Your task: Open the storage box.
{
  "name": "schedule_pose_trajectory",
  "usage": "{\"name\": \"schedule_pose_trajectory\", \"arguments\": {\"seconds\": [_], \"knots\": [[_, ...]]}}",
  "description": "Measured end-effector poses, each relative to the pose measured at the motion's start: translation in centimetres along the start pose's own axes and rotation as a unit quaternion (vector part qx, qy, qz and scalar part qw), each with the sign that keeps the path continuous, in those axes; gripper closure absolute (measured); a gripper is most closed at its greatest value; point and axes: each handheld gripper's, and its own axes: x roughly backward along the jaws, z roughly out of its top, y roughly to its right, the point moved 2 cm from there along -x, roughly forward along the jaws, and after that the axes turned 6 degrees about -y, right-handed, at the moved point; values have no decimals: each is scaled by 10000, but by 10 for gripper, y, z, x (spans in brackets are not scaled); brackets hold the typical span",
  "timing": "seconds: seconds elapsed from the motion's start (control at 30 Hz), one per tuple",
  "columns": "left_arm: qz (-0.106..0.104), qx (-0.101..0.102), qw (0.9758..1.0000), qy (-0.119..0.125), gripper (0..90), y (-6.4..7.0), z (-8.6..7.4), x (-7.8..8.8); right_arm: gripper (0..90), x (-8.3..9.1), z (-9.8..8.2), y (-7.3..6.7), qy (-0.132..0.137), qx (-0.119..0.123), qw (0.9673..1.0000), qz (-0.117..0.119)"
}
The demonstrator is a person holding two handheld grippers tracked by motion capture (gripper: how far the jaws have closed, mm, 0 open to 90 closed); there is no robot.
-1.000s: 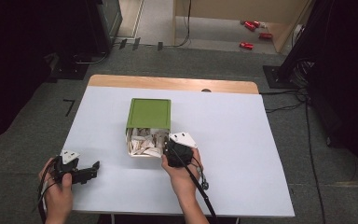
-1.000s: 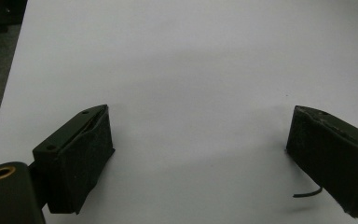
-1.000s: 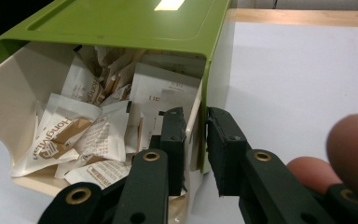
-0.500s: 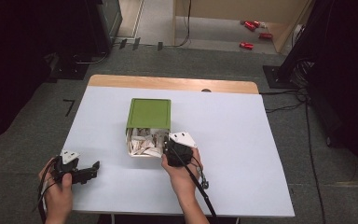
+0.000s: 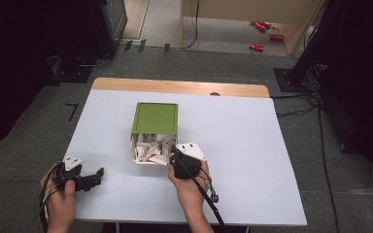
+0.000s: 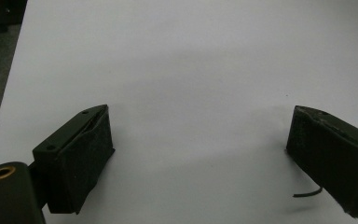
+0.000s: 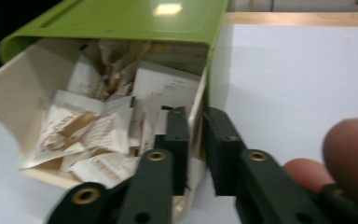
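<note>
A green box (image 5: pixel 155 118) lies on the white table with its cream drawer (image 5: pixel 134 148) pulled out toward me. The drawer (image 7: pixel 14 98) is full of small paper packets (image 7: pixel 98 126). My right gripper (image 7: pixel 196 135) stands at the drawer's front right corner (image 5: pixel 175 154). Its jaws have just been closing, one inside and one outside the drawer's right side wall, and they now pinch that thin wall. My left gripper (image 5: pixel 97 175) rests near the table's front left. Its jaws stand wide apart (image 6: pixel 200 154) over bare table with nothing between them.
The white table (image 5: pixel 243 145) stretches to the right of the box, with a wooden strip (image 5: pixel 179 87) along its far edge. Black stands and cables (image 5: pixel 296 111) lie on the grey floor around it. Red items (image 5: pixel 264 34) lie far back.
</note>
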Motion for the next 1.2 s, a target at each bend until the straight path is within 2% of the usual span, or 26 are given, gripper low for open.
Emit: {"name": "schedule_pose_trajectory", "arguments": {"seconds": [0.13,0.53,1.2], "knots": [[0,0,10000,0,74,0,0,0,840,1,0,-1,-17,60,10000,-16],[4,-11,10000,-3,74,0,0,0,857,7,-2,-1,-88,-21,9999,52],[7,-10,10000,-4,74,0,0,0,863,31,-23,-7,-10,-39,9999,108]]}}
